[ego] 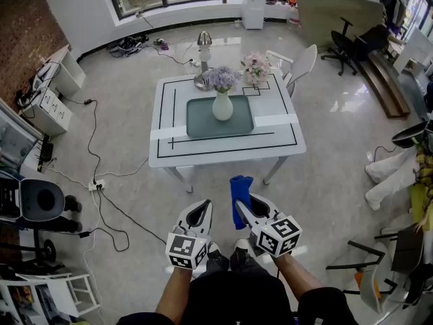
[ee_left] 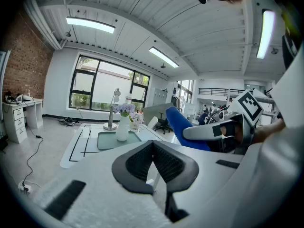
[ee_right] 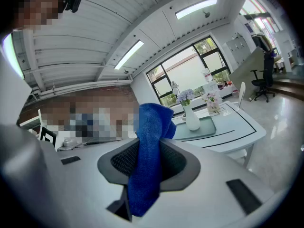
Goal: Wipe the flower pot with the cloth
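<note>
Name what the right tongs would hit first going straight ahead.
Probably the white ceramic vase of purple flowers on the white rectangular table, though depth is unclear; the right tongs hold a blue cloth.

Open floor (ego: 325,181) lies before the table (ego: 284,137); lamp (ego: 203,59) and pink flowers (ego: 256,66) crowd behind the vase (ego: 222,105).

Head view: high above, facing steeply down, worktop (ego: 284,141) well ahead. Left and right gripper views: low, facing forward, distant. All share worktop, vase (ego: 222,105).
</note>
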`<action>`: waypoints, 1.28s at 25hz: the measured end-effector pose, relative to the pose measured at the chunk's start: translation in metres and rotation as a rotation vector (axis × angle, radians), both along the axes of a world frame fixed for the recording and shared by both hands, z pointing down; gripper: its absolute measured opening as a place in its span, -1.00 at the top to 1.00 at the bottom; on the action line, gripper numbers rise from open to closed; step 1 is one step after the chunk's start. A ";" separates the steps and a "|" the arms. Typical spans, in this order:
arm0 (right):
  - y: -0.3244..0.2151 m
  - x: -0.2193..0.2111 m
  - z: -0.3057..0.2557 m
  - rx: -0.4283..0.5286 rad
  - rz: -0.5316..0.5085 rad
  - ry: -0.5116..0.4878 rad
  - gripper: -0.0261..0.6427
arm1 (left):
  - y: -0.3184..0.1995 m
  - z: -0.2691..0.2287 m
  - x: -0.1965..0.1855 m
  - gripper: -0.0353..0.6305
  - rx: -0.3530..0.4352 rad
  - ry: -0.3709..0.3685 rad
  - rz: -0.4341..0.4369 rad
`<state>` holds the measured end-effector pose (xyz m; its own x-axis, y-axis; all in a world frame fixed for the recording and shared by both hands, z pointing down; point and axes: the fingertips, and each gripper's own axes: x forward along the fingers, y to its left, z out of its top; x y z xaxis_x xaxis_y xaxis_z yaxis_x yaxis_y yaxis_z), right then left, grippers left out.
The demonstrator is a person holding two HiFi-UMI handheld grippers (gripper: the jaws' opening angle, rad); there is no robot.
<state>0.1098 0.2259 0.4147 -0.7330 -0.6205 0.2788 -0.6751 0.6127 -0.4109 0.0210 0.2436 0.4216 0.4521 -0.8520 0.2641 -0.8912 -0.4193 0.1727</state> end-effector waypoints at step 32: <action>-0.184 -0.054 0.051 -0.003 -0.090 0.168 0.58 | -0.176 0.039 -0.045 0.88 -0.056 0.003 -0.069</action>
<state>0.0554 0.0420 0.4655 -0.7282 -0.5537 0.4038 -0.6771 0.6725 -0.2989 -0.0242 0.0678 0.4608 0.3934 -0.8650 0.3114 -0.9172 -0.3463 0.1969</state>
